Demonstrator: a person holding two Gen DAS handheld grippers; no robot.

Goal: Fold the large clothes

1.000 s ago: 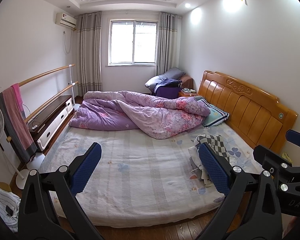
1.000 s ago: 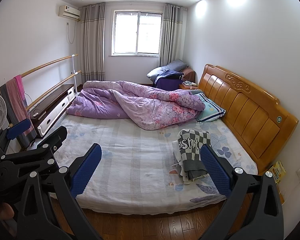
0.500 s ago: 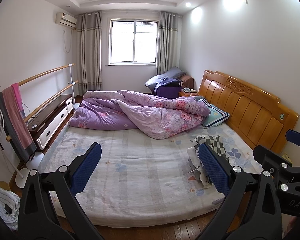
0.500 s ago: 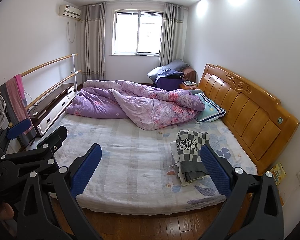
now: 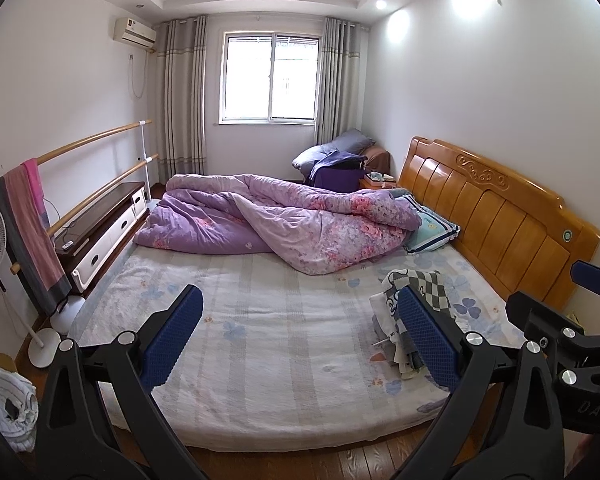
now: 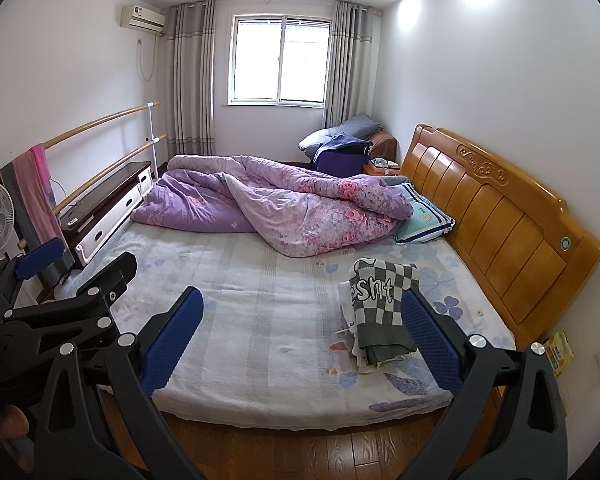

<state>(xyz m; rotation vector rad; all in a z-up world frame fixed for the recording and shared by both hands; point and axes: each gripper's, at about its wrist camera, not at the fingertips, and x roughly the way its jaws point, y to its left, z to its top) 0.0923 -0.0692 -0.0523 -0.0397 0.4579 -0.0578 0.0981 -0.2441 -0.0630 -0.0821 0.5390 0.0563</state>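
— How were your claws set?
— My left gripper [image 5: 300, 336] and right gripper [image 6: 300, 336] both gaped wide, holding nothing, above the bed [image 6: 260, 320] foot.
— And the clothes?
— The checkered pile of clothes [image 6: 376, 312] lay on the bed near the headboard [image 6: 492, 208]; the purple quilt [image 6: 284, 208] lay beyond it.

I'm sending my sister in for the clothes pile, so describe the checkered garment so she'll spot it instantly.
Start at the wooden headboard and look along the bed toward its near edge. There a small clothes pile lies on the pale sheet, apart from the purple quilt. The checkered garment tops it: grey-and-white squares with big white letters.
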